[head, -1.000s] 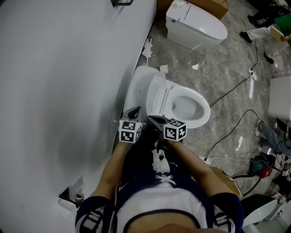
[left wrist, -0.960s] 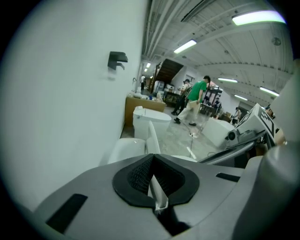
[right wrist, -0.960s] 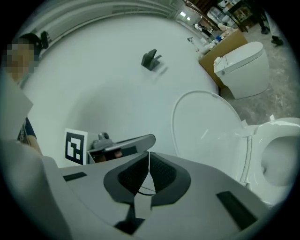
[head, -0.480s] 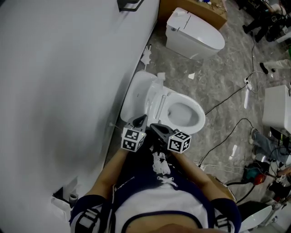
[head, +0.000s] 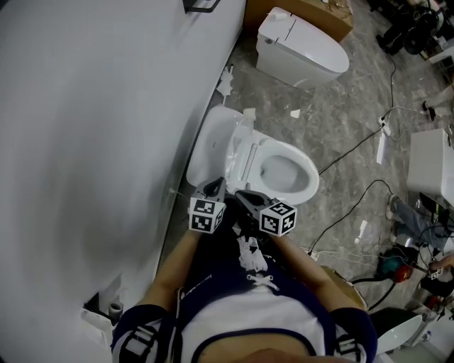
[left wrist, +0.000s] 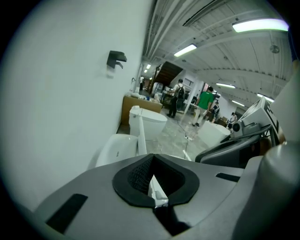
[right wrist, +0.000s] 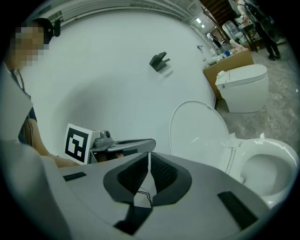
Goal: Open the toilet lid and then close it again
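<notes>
Toilet lid [head: 209,145] is up, leaning back toward the wall [head: 92,127], at 12 o'clock from both tongs. Left tongs [head: 214,188] and right tongs [head: 242,193] are pressed together, empty and clear of it. To close it, best hook the lid's top edge, tip it toward 3 o'clock over the bowl [head: 287,170], and lower gently.

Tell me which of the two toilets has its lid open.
The nearer toilet, beside the white wall: its lid stands raised and the bowl shows. The far toilet by the cardboard box is closed.
</notes>
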The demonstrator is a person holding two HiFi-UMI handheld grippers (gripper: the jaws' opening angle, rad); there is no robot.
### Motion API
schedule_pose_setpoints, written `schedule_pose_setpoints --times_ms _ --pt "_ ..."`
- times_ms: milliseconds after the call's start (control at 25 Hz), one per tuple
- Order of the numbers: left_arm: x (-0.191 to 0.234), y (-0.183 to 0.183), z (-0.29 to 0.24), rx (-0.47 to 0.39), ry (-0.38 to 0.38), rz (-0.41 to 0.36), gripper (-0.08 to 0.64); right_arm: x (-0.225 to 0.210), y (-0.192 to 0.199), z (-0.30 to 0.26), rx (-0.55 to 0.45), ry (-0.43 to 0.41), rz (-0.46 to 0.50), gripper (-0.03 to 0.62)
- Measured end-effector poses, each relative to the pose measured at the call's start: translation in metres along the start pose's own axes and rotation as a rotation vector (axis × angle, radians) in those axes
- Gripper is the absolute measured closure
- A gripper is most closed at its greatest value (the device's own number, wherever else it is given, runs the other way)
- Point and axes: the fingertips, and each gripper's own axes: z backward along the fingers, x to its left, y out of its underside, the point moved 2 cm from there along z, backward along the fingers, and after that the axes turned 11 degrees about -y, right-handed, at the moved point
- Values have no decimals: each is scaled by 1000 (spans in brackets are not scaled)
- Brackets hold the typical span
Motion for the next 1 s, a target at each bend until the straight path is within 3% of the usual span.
schedule_pose_setpoints --times_ms 240,280,360,600,1000 --pt "11 7 -6 23 -28 56 552 -18 -1 -15 129 105 -6 577" --pt "12 9 -6 26 -29 63 552 -19 -2 -19 145 117 -4 564" --pt "13 12 -7 35 -28 73 552 -21 -3 -27 169 134 -6 480" --pt "16 23 -7 52 -32 89 552 -36 -11 -50 219 241 14 476" --pt "34 25 -7 57 -57 123 552 -62 -9 -79 245 336 -91 477"
